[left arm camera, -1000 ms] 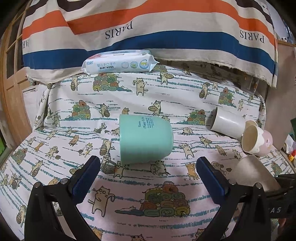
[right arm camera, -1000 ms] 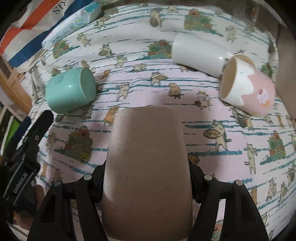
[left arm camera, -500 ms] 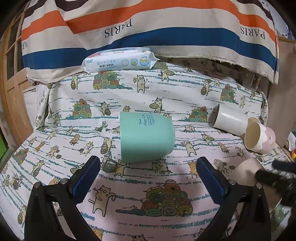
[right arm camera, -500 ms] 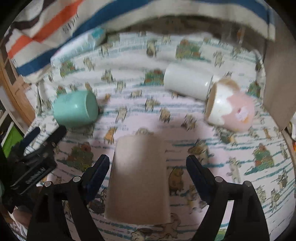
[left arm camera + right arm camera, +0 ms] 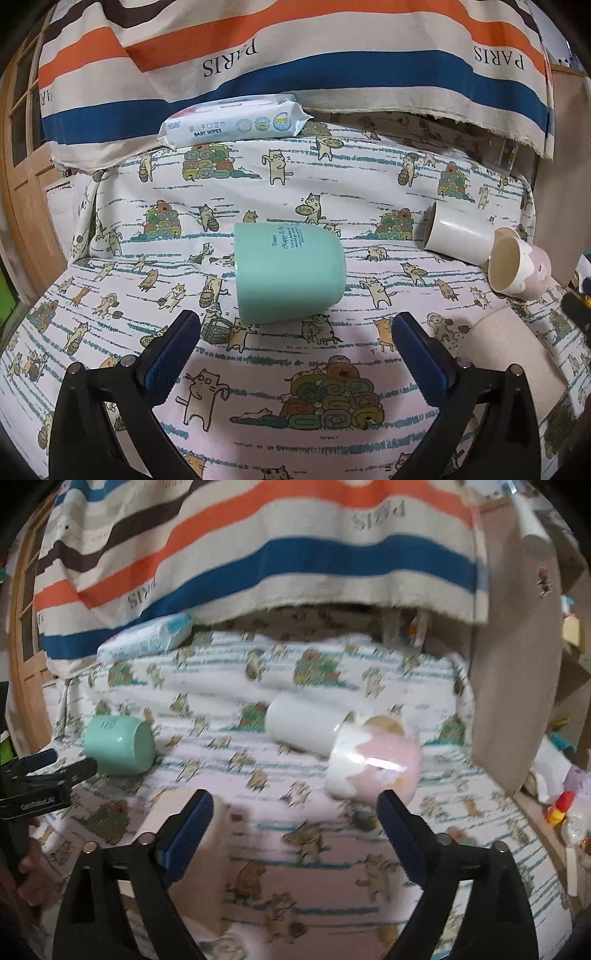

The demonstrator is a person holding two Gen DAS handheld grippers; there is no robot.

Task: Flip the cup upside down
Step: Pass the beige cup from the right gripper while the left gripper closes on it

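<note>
A beige cup point(image 5: 511, 363) stands upside down on the cat-print cloth point(image 5: 258, 435), to the right of my left gripper point(image 5: 295, 345). In the right wrist view it point(image 5: 162, 814) sits behind the left finger. My right gripper point(image 5: 295, 821) is open and empty, with the pink-and-white cup point(image 5: 373, 766) lying on its side ahead. My left gripper is open and empty, just short of a mint cup point(image 5: 288, 273) lying on its side. A white cup point(image 5: 458, 236) lies on its side beside the pink-and-white cup point(image 5: 519, 266).
A pack of baby wipes point(image 5: 232, 123) lies at the back against a striped cloth point(image 5: 295, 55). A wooden frame point(image 5: 22, 184) stands at the left. Small toys and clutter point(image 5: 565, 808) lie beyond the cloth's right edge.
My right gripper has opened, let go of the beige cup and pulled back and swung right, toward the pink-and-white cup. The left gripper has barely moved.
</note>
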